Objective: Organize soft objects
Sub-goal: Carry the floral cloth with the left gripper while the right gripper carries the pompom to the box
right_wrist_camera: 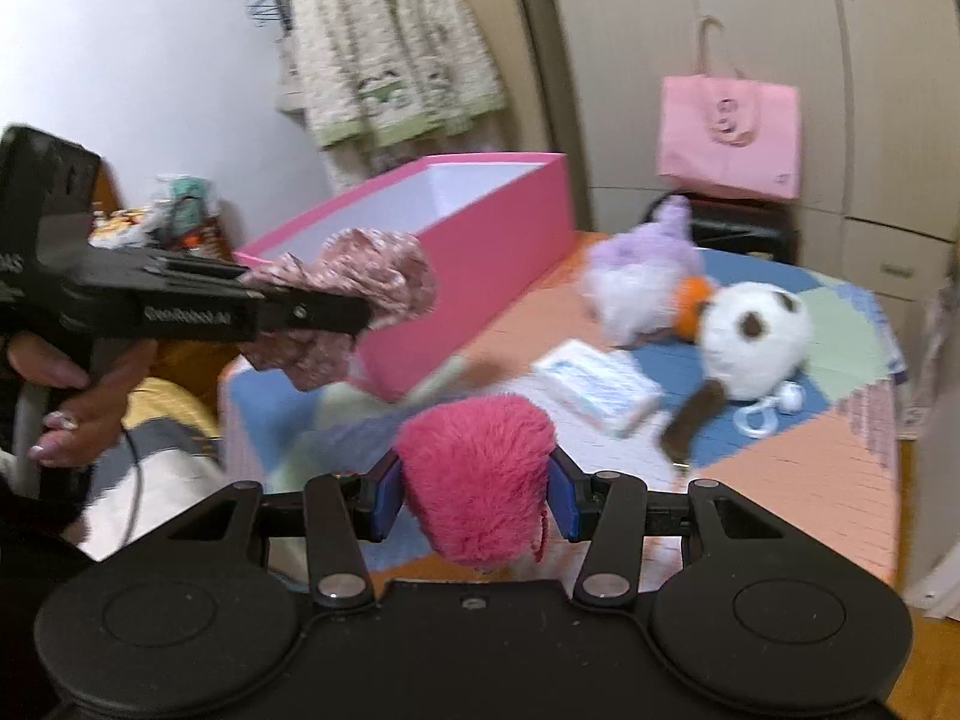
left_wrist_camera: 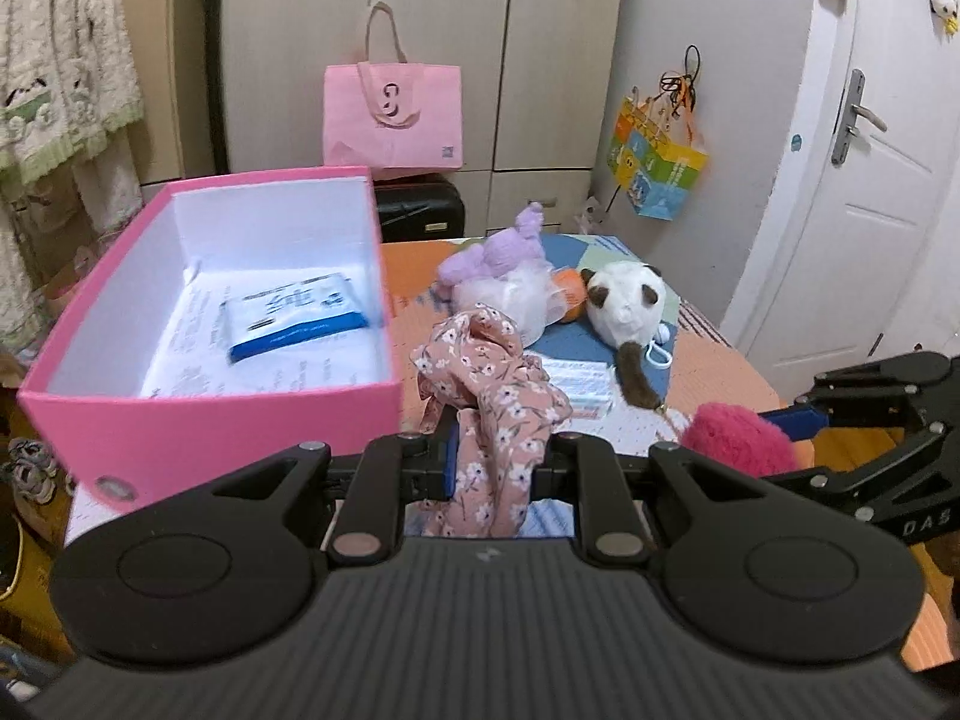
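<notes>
My left gripper (left_wrist_camera: 497, 456) is shut on a pink floral cloth (left_wrist_camera: 492, 384), held above the table just right of the open pink box (left_wrist_camera: 210, 426). From the right wrist view, that cloth (right_wrist_camera: 354, 294) bunches at the left gripper's tip (right_wrist_camera: 336, 315), in front of the pink box (right_wrist_camera: 480, 258). My right gripper (right_wrist_camera: 477, 495) is shut on a fluffy magenta ball (right_wrist_camera: 480, 474), lifted over the table's near side. The same ball (left_wrist_camera: 741, 438) shows at the right of the left wrist view. A purple plush (left_wrist_camera: 510, 246), a white panda plush (left_wrist_camera: 627, 303) and a tissue pack (right_wrist_camera: 597, 387) lie on the table.
The box holds a blue and white packet (left_wrist_camera: 297, 315) on printed paper. The patchwork tablecloth (right_wrist_camera: 810, 450) covers the table. Behind the table stand a black case (left_wrist_camera: 420, 210) with a pink bag (left_wrist_camera: 393, 114) on it, cupboards and a white door (left_wrist_camera: 870, 180). A hand (right_wrist_camera: 72, 396) grips the left tool.
</notes>
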